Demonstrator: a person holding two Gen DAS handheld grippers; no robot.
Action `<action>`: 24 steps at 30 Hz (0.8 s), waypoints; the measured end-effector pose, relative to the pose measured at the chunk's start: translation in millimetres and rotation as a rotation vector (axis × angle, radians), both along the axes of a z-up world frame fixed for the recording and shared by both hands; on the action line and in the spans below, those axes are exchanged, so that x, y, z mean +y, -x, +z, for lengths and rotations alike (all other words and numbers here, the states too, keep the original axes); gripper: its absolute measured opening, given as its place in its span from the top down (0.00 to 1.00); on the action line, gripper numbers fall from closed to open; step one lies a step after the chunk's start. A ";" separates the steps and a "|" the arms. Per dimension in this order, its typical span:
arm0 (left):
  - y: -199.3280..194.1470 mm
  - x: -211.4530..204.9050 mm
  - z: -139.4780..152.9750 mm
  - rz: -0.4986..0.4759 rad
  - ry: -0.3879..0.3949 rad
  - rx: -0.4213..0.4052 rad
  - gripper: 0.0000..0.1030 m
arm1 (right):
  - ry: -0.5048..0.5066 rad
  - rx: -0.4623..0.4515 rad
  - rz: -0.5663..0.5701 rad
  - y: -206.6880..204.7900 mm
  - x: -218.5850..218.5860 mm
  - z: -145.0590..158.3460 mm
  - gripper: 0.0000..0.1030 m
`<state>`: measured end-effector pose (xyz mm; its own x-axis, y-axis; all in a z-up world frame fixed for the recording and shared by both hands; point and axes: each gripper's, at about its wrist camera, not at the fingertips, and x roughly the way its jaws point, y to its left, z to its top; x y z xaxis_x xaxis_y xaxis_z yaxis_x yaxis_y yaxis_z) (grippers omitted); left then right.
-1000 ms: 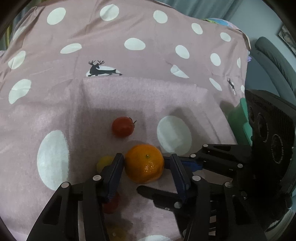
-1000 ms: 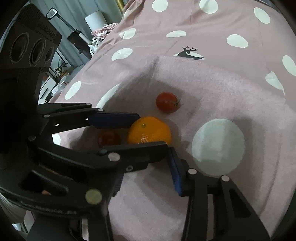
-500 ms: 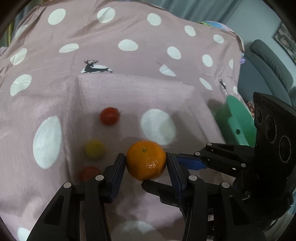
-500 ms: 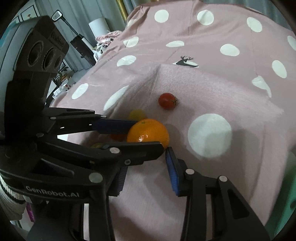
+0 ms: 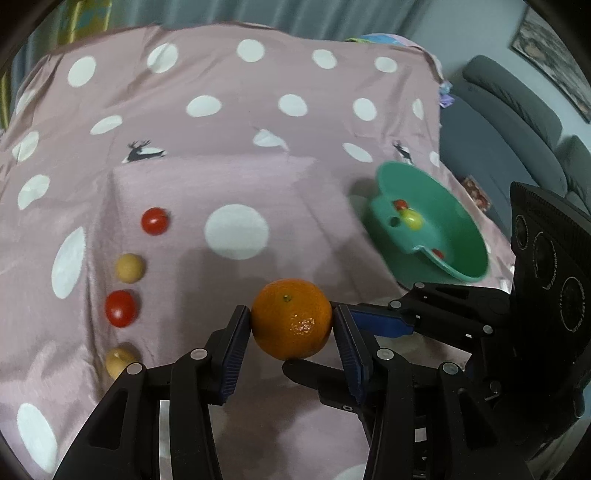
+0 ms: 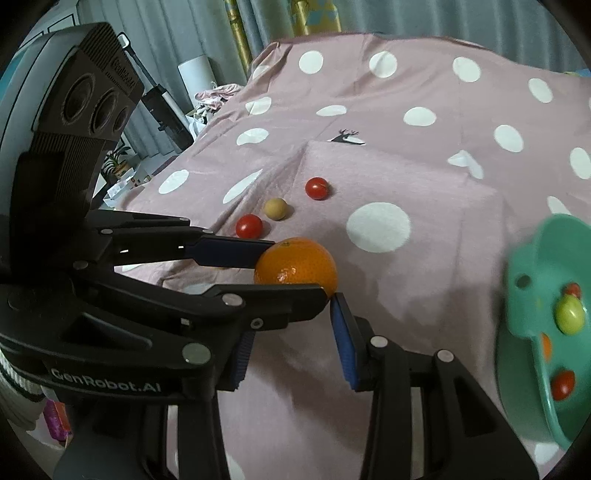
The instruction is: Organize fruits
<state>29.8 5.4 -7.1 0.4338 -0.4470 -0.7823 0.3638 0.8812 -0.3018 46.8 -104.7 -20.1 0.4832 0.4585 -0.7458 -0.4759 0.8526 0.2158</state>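
We read "GenRobot.AI" twice on the left gripper (image 6: 293, 291) body — embossed underside, and top edge.

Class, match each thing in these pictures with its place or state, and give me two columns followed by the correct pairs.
Things:
1. orange
2. bowl
3. cloth
4. green fruit

Places or states:
A. dotted white
B. inside the bowl
C. clamped in the left tongs
D. teal, tilted, on the cloth

Pairs: 1-C, 2-D, 3-A, 4-B

Pink polka-dot cloth (image 5: 229, 110), grey sofa (image 5: 517, 107), curtains (image 6: 207, 33).
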 end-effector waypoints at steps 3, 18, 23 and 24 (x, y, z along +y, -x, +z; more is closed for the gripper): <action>7.2 -8.6 4.2 -0.011 0.000 -0.007 0.55 | -0.006 -0.009 -0.017 10.4 -9.3 3.4 0.60; 26.6 -55.1 23.4 -0.087 -0.033 -0.047 0.55 | -0.037 -0.054 -0.101 43.4 -49.1 17.0 0.60; 24.3 -77.4 27.9 -0.125 -0.054 -0.059 0.55 | -0.057 -0.068 -0.142 48.6 -65.6 19.3 0.60; 24.2 -81.4 28.7 -0.132 -0.058 -0.063 0.55 | -0.060 -0.073 -0.149 49.5 -70.0 20.2 0.60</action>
